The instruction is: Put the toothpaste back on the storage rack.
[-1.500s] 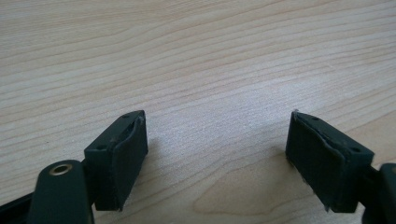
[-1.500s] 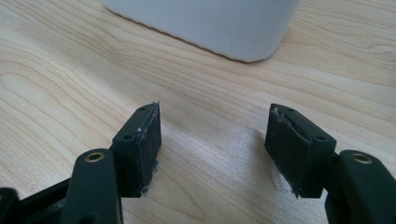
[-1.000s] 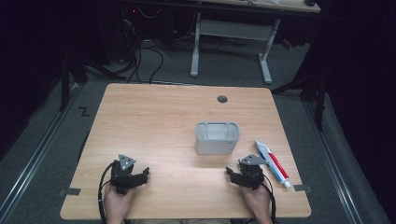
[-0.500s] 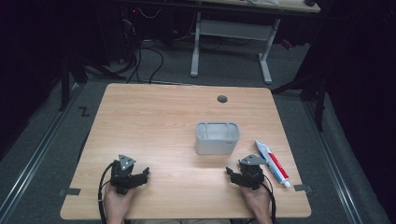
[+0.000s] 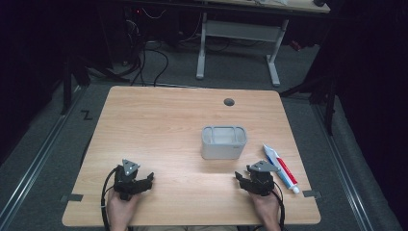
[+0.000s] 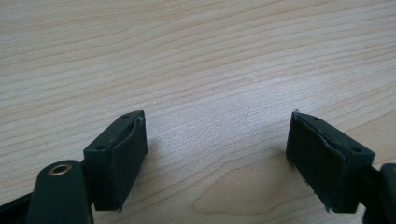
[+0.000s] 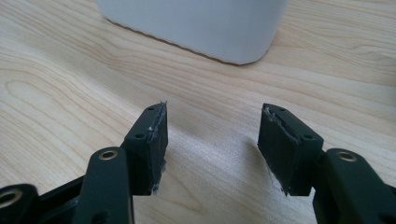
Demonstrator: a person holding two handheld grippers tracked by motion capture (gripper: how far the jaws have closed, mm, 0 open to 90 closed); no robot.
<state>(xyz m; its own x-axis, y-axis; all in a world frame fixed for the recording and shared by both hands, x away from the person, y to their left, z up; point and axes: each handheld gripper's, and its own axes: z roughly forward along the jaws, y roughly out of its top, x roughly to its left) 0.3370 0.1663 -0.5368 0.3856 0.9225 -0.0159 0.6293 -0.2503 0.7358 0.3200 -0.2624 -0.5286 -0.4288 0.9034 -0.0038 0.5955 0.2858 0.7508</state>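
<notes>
Looking from high view: grey container stands mid-table; toothpaste tube lies just beside right gripper; left gripper rests well apart; a cable hole sits farther back
Left gripper view: jaws wide apart over bare wood, nothing between
Right gripper view: jaws have just been closing, apart with nothing between; container ahead, its top cut off, possibly empty
</notes>
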